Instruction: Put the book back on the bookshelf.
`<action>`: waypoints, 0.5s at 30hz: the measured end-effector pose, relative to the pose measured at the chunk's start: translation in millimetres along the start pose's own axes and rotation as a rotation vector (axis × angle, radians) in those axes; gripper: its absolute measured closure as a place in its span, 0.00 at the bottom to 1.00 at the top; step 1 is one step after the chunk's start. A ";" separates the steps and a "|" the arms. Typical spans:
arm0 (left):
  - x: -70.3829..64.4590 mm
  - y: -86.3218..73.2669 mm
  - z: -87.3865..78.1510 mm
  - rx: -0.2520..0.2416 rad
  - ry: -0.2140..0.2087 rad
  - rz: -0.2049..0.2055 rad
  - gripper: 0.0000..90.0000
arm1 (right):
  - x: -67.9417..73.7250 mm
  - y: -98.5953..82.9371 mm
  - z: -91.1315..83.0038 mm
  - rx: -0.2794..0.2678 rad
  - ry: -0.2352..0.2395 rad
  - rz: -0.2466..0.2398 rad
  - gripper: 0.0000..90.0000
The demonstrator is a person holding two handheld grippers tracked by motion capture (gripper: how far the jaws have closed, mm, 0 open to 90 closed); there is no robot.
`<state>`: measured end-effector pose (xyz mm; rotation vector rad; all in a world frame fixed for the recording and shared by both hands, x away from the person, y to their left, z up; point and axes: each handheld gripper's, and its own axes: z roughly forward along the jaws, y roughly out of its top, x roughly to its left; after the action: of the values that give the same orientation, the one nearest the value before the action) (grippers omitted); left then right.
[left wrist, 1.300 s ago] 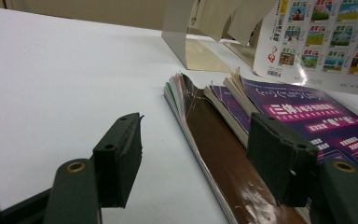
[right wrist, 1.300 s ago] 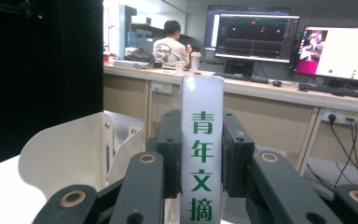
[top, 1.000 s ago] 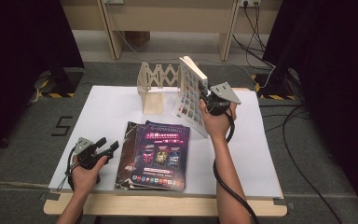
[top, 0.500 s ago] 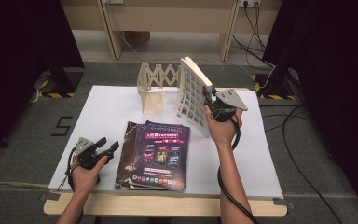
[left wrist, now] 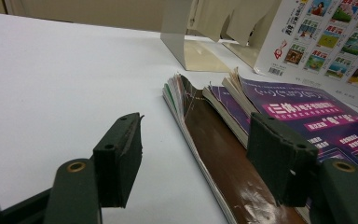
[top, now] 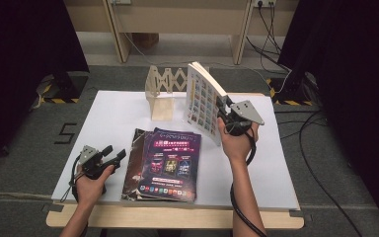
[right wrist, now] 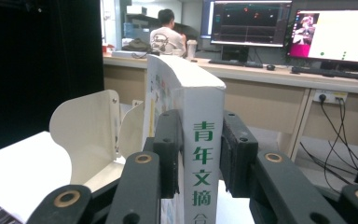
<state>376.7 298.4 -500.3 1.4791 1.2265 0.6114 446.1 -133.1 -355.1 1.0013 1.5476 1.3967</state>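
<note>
Right gripper point(top: 225, 114) clamped on the white book's point(top: 203, 101) spine, book upright, tilted, just beside the wooden rack point(top: 164, 89), probably off the table point(top: 118, 111). Left gripper point(top: 113, 157) jaws apart, near the magazine stack point(top: 165, 163).

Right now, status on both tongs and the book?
Right tongs shut on white book, held upright beside wooden rack. Left tongs open, idle by magazine stack. Nothing in the way.

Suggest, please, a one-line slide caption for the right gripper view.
Right gripper clamps the spine of a thick white book, held upright beside the cream folding book stand.
</note>
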 end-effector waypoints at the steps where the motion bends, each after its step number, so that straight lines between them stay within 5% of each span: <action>1: -0.1 0.0 0.1 -0.001 0.000 -0.002 0.39 | 0.9 0.8 1.0 0.006 0.000 -0.015 0.78; 8: -0.3 0.1 0.5 0.004 -0.001 0.004 0.39 | 2.0 9.2 19.6 0.047 0.016 -0.055 0.71; 15: -0.2 -0.3 0.1 -0.005 -0.003 0.004 0.39 | -11.7 15.1 41.1 0.121 0.008 0.033 0.82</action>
<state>376.6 298.1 -500.6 1.4780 1.2185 0.6144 489.2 -128.2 -342.0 1.0997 1.6442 1.3442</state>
